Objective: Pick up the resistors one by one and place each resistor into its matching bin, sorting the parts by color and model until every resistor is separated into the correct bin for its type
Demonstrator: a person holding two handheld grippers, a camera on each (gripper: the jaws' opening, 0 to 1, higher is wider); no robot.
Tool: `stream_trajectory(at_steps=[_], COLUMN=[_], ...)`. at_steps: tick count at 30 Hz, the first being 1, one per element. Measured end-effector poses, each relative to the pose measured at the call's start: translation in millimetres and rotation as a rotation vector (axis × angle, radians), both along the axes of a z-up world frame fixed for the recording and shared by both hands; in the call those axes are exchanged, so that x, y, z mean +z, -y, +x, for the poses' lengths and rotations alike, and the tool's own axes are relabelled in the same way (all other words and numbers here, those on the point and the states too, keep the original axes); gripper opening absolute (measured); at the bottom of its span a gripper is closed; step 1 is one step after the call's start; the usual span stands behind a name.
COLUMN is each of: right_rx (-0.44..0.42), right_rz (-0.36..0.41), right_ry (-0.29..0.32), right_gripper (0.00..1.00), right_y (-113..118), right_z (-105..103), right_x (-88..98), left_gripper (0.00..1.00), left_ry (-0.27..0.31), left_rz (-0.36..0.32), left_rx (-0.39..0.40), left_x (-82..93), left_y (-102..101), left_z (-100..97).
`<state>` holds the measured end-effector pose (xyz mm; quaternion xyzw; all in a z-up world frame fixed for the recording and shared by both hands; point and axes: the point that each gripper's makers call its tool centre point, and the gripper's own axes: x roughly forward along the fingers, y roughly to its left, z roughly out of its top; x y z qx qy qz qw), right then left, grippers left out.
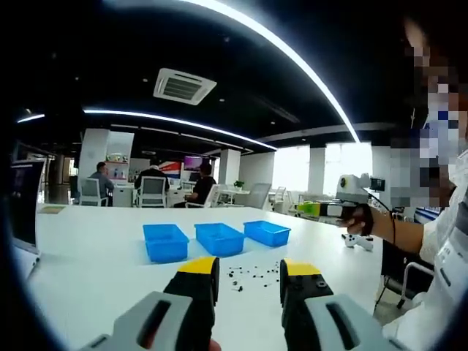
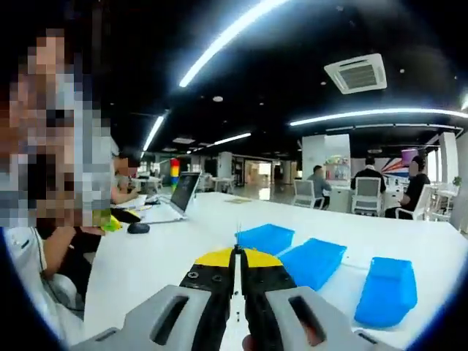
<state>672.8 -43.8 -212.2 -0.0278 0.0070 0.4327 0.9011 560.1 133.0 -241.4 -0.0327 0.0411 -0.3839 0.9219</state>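
white table (image 1: 95, 270) stretches out under both your grippers, and no brand or writing on it or on anything near can be read. three blue bins sit in a row on it: in the left gripper view the left bin (image 1: 166, 242), the middle bin (image 1: 220, 238) and the right bin (image 1: 267, 232) stand apart from each other, just beyond your jaws. in the right gripper view the same kind of bins (image 2: 314, 262) show from another side, the nearest one cut off partly behind your jaw tips. a laptop (image 2: 183, 193) stands open further down the table, its screen turned away and unreadable. your left gripper (image 1: 249, 272) has its yellow-tipped jaws well apart, holding nothing. your right gripper (image 2: 238, 265) has its jaws pressed together; a thin wire seems to stick up between the tips, too fine to name for sure. the resistors (image 1: 254, 275) lie as small dark specks scattered on the table between your left jaws and the bins; their colours and markings are too small to make out.
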Motion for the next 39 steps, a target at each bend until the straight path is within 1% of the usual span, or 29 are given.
stream_trajectory(at_steps=[1,4,7,10,12,13,14,15,17,20,25,28,31,33,38,39], right_rx=[0.014,0.022,0.033,0.030,0.028,0.032,0.026,0.021,0.013,-0.005,-0.038,-0.063,-0.081,-0.088,-0.090,-0.097], right_rz=[-0.003,-0.010,-0.008,-0.051,-0.052,-0.064,-0.112,-0.133,-0.116,-0.134,-0.136,-0.160,-0.176,-0.173,-0.148,-0.138], right_ry=[-0.003,-0.008,-0.028,-0.021,-0.038,-0.044,-0.034,-0.035,-0.063,-0.073,-0.112,-0.123,-0.143,-0.152,-0.161,-0.174], right_gripper=[0.06,0.06,0.06,0.06,0.06,0.06,0.06,0.06,0.06,0.06,0.06,0.06,0.06,0.06,0.07,0.11], right_y=[-9.0,-34.3,-58.4,-81.4,-96.0,-106.9,-112.7,-116.5,-128.4,-141.7,-157.2,-158.4,-158.5,-157.2,-156.5,-155.1], right_z=[7.5,32.0,56.4,80.3,98.1,108.2,117.4,123.7,141.6,165.5,190.2,197.4,211.3,211.6,211.2,211.1], right_x=[-0.1,-0.6,-2.7,-12.8,-18.3,-22.8,-28.8,-32.3,-35.0,-37.8,-47.1,-56.3,-63.5,-66.5,-66.2,-66.5], left_gripper=[0.35,0.35,0.35,0.35,0.35,0.35,0.35,0.35,0.35,0.35,0.35,0.35,0.35,0.35,0.35,0.35], left_ry=[0.001,0.002,0.004,0.004,0.004,0.003,0.004,0.003,0.004,0.004,0.004,0.003,0.006,0.006,0.004,0.004], left_rz=[0.001,-0.004,-0.005,-0.007,-0.008,-0.007,-0.007,-0.008,-0.008,-0.010,-0.012,-0.013,-0.016,-0.017,-0.018,-0.018], left_rx=[0.000,0.003,0.006,0.007,0.006,0.005,0.004,0.004,0.005,0.011,0.012,0.014,0.017,0.019,0.020,0.019], left_x=[0.3,1.2,1.4,1.9,1.6,1.4,1.4,1.3,1.7,1.8,1.2,1.0,2.8,2.9,2.2,2.1], left_y=[-0.3,-1.8,-2.5,-3.6,-3.3,-3.1,-2.9,-2.8,-3.8,-6.0,-5.4,-6.4,-9.1,-9.2,-8.8,-8.1], left_z=[0.0,0.4,-0.1,0.1,0.1,0.1,-0.1,-0.2,-0.2,0.2,-0.6,-0.6,-0.1,-0.4,-0.4,-0.5])
